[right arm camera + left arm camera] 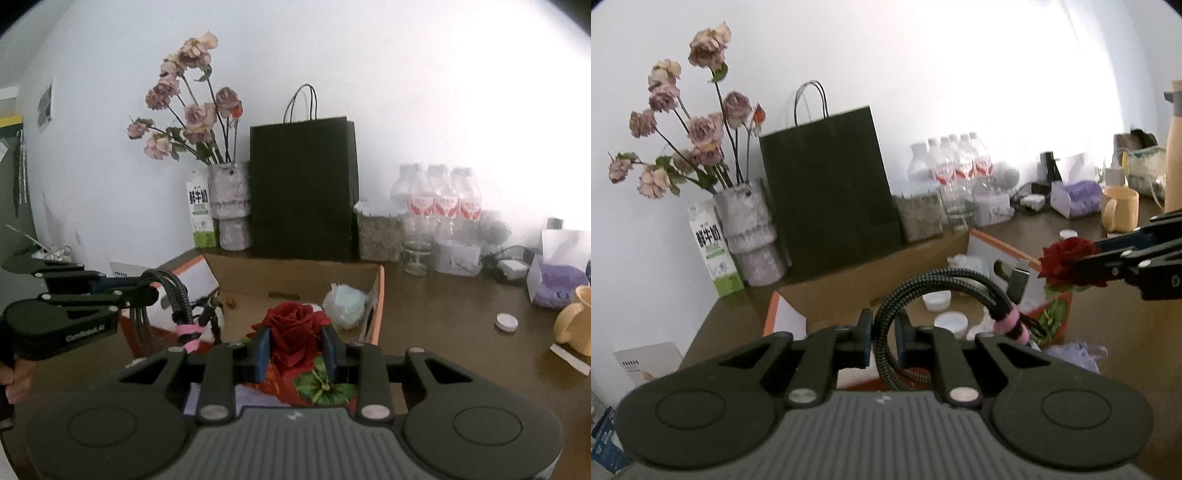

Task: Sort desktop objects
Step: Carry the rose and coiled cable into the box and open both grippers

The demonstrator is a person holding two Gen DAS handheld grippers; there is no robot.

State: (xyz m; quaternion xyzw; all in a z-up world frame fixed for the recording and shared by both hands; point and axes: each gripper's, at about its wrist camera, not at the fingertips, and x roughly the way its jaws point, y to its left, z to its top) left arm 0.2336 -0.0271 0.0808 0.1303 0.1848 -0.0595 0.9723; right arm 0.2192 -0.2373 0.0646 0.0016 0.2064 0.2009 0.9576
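My left gripper (884, 336) is shut on a bundled black braided cable (923, 284) tied with a pink band (1012, 325), held above the open cardboard box (849, 280). My right gripper (295, 350) is shut on a red rose (293, 328) with green leaves, also over the box (295, 273). In the left wrist view the rose (1067, 258) and right gripper (1086, 260) show at the right. In the right wrist view the left gripper (147, 291) and cable (177, 291) show at the left.
The box holds white lids (951, 321) and a pale wad (345, 299). Behind it stand a black paper bag (303, 188), a vase of dried roses (227, 203), a milk carton (201, 214) and water bottles (439, 199). A yellow mug (576, 321), tissue box (554, 280) and white lid (506, 322) sit right.
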